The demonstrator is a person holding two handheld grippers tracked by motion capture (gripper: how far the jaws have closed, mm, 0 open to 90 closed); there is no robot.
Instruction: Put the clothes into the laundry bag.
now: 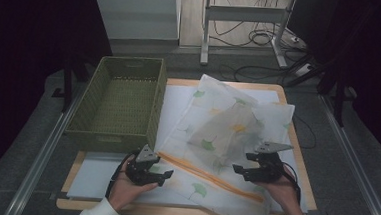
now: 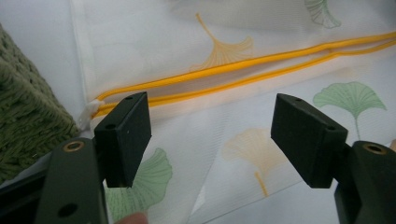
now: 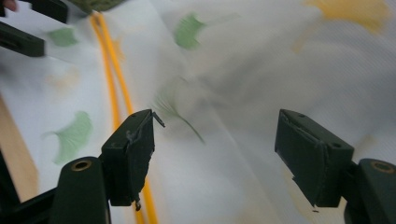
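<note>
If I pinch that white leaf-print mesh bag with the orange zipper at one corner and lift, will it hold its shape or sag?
The white leaf-print mesh bag will probably sag: it already lies in soft, rumpled folds. It looks thin and translucent, so likely light. The orange zipper edge seems the firmest part; gripping there with the open left gripper may slip less.

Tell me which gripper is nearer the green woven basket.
Left. The left gripper sits just below the basket's near right corner; the right gripper is farther off, across the leaf-print mesh bag.
</note>
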